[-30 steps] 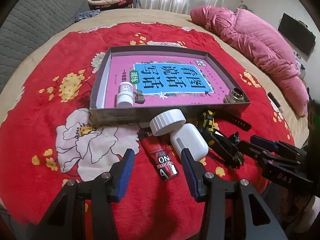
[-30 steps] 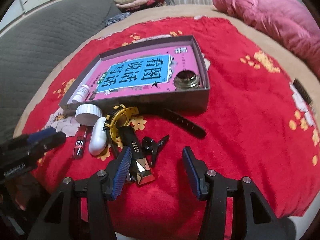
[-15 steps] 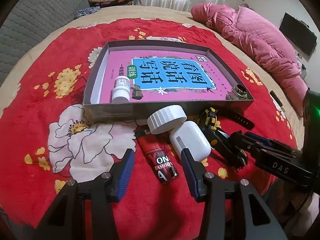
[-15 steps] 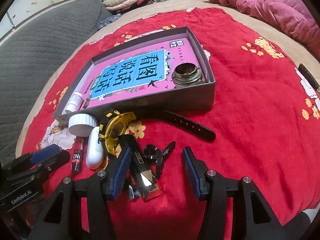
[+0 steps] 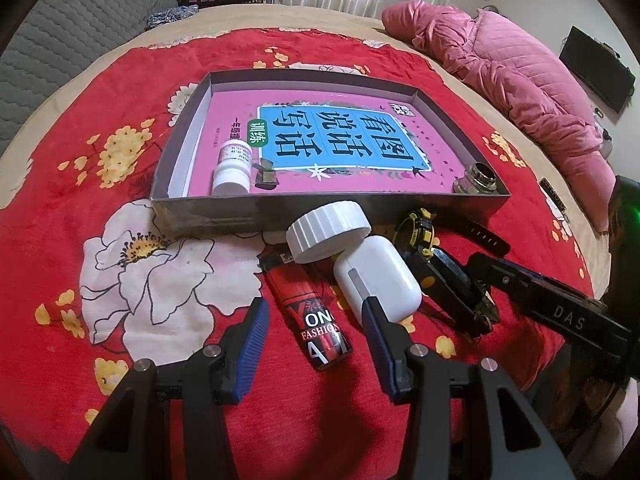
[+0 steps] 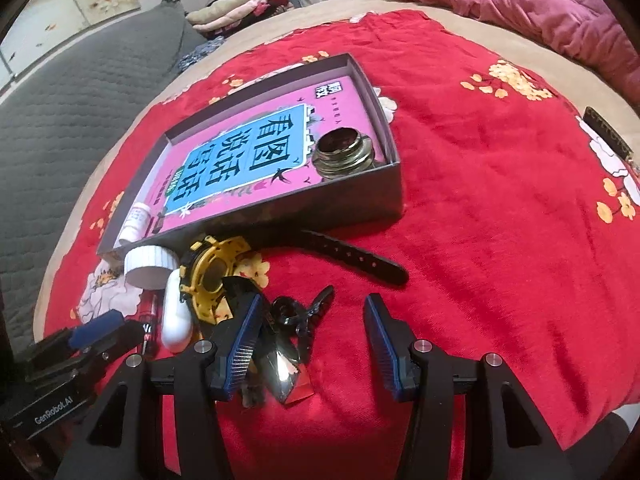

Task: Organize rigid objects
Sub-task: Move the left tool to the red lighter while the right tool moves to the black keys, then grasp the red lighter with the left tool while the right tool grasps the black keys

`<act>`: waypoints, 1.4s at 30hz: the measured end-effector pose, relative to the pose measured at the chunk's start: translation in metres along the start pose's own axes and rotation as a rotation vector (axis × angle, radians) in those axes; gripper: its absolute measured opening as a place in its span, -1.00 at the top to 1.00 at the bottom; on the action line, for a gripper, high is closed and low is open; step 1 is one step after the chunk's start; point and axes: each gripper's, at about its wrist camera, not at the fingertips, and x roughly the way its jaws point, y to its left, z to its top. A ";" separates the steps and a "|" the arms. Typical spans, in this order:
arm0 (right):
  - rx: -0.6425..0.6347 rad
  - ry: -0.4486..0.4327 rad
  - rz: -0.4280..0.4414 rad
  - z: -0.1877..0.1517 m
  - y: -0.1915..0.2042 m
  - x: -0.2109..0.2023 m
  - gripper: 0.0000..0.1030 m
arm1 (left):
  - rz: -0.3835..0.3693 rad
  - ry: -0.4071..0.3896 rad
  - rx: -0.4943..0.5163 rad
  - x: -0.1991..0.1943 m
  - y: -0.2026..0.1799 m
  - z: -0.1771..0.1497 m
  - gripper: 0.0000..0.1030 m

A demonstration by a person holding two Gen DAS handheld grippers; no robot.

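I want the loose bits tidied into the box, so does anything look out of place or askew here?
Yes. The white cap leans tilted against the box, propped on the lighter and the white case. They crowd in a heap outside the box with the yellow watch. Inside, the small white bottle lies on its side.

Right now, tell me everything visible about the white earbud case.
The white earbud case is a smooth, glossy, rounded plastic shell with a grey hinge strip, closed, lying on the red floral blanket outside the box. The white ribbed cap leans on its far end; the red lighter lies alongside. Nothing grips it.
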 end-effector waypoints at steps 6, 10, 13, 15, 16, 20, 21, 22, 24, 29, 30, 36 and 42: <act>-0.039 0.016 -0.040 -0.001 0.005 0.005 -0.01 | 0.000 0.009 0.004 0.002 -0.001 -0.002 0.07; -0.089 0.012 -0.067 -0.003 0.011 0.006 0.12 | 0.001 0.018 0.000 0.004 -0.001 -0.002 0.07; -0.130 0.020 -0.068 -0.005 0.018 0.009 0.35 | 0.009 0.020 -0.001 0.006 -0.001 -0.001 0.07; -0.146 0.021 -0.071 -0.006 0.019 0.012 0.39 | 0.013 0.024 -0.007 0.008 -0.001 -0.001 0.07; -0.143 0.021 -0.067 -0.006 0.018 0.012 0.39 | 0.016 0.028 -0.012 0.009 0.000 -0.001 0.07; -0.151 0.018 -0.057 -0.005 0.017 0.013 0.39 | 0.029 0.042 -0.028 0.014 0.002 -0.001 0.07; -0.158 0.017 -0.058 -0.005 0.017 0.013 0.39 | 0.036 0.049 -0.035 0.016 0.003 0.000 0.07; -0.162 0.016 -0.057 -0.005 0.017 0.013 0.39 | 0.043 0.055 -0.041 0.018 0.004 0.000 0.07; -0.165 0.015 -0.056 -0.005 0.018 0.013 0.39 | 0.051 0.060 -0.057 0.021 0.005 0.002 0.07; -0.184 0.010 -0.057 -0.005 0.019 0.014 0.39 | 0.114 0.086 -0.054 0.034 0.002 0.005 0.07; -0.185 0.010 -0.055 -0.005 0.018 0.014 0.39 | 0.122 0.085 -0.052 0.035 0.002 0.005 0.07; -0.180 0.004 -0.028 -0.004 0.013 0.012 0.40 | 0.136 0.078 -0.032 0.041 0.003 0.006 0.09; -0.184 -0.005 -0.014 -0.004 0.013 0.010 0.40 | 0.133 0.063 -0.016 0.040 0.007 0.008 0.49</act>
